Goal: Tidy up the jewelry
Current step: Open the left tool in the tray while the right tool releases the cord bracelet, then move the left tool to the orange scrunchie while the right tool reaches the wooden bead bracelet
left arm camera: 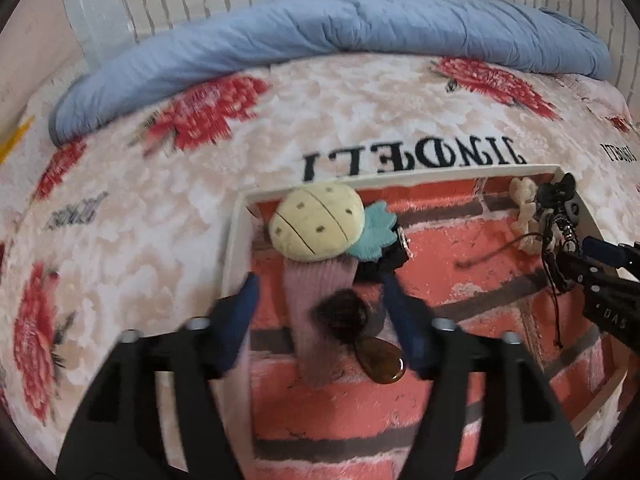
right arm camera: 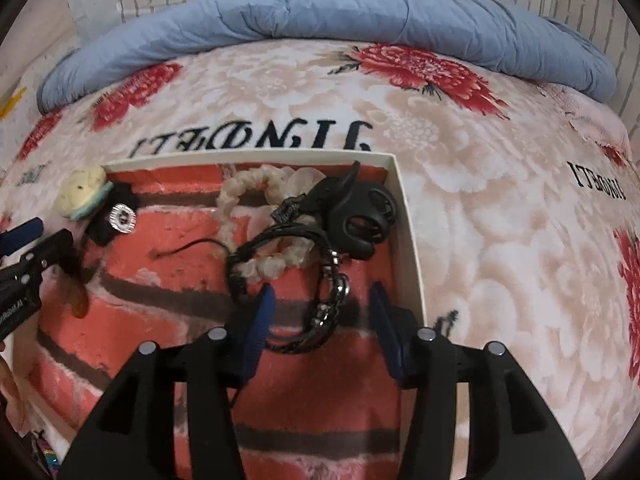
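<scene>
A floral blanket (right arm camera: pixel 460 184) covers the bed, w/ a blue duvet (right arm camera: pixel 320 12) bunched along the wall, apparently pushed back to leave a flat work area. On it sits a shallow white-walled box (right arm camera: pixel 406 208) lined w/ brick-print cloth, serving as the catch-all for the jewelry.

Items look sorted by side. At the box's left end: a plush pineapple charm (left arm camera: pixel 316 222) propped on the rim, a pink knit band (left arm camera: pixel 316 308) below it, a dark furry hair tie (left arm camera: pixel 344 312) and an amber teardrop clip (left arm camera: pixel 382 360). At the right end: a black claw clip (right arm camera: pixel 360 212), a pale beaded bracelet (right arm camera: pixel 248 188) and black braided cord bracelets (right arm camera: pixel 320 276), piled close together & partly tangled.

Left gripper (left arm camera: pixel 318 288) hovers over the pink band & hair tie, fingers spread wide, straddling them; contact not evident, nothing grasped. Right gripper (right arm camera: pixel 322 300) is likewise spread wide, its blue pads (right arm camera: pixel 262 320) flanking the cord bracelets, holding nothing. Likely both are lining up for a pick.
</scene>
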`<state>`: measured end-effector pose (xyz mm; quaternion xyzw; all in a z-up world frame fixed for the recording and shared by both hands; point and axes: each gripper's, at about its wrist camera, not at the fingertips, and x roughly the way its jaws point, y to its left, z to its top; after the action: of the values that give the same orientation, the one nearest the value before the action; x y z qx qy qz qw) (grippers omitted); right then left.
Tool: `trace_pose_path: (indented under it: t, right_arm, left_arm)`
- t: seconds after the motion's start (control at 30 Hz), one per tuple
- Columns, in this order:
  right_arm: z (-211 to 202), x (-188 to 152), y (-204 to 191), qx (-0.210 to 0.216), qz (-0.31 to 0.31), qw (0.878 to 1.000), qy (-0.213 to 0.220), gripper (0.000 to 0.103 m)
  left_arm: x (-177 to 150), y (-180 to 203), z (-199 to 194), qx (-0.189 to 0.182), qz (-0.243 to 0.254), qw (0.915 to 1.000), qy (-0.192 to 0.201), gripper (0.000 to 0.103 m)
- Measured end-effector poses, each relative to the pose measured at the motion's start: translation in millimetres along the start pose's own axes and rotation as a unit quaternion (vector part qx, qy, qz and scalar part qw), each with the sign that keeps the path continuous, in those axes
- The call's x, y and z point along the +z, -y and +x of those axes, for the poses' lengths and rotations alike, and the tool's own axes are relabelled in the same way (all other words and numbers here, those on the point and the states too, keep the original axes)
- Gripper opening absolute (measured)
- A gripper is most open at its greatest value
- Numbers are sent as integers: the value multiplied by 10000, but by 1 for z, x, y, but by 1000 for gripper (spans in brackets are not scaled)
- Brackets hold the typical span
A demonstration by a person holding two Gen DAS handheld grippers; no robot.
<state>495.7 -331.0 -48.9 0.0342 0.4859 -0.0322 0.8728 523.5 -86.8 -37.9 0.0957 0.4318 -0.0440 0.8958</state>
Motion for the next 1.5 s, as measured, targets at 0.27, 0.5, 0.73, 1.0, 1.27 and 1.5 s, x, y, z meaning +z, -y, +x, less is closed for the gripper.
trace_pose_path:
  t: [0.27, 0.5, 0.73, 1.0, 1.27, 1.5]
  right_arm:
    - [-62, -5, 13, 70, 402, 9973, 609, 92]
    - [-91, -27, 3, -114, 192, 9973, 701, 95]
    - [-113, -59, -9, -154, -18, 9967, 799, 96]
    - [-126, -98, -20, -93, -28, 9966, 822, 96]
    - [-128, -135, -28, 43, -91, 9966, 819, 96]
    - [-133, -175, -42, 80, -377, 9947, 954, 96]
  left_arm:
    - [-5, -19, -64, 184, 268, 9981, 518, 98]
    - [-28, -49, -98, 357, 83, 9977, 573, 98]
    - [-61, -84, -120, 354, -243, 9978, 515, 98]
    - [-100, -113, -128, 411, -454, 9974, 373, 98]
    - [-141, -130, -127, 323, -501, 9978, 307, 98]
    - [-179, -148, -119, 116, -774, 9968, 139, 98]
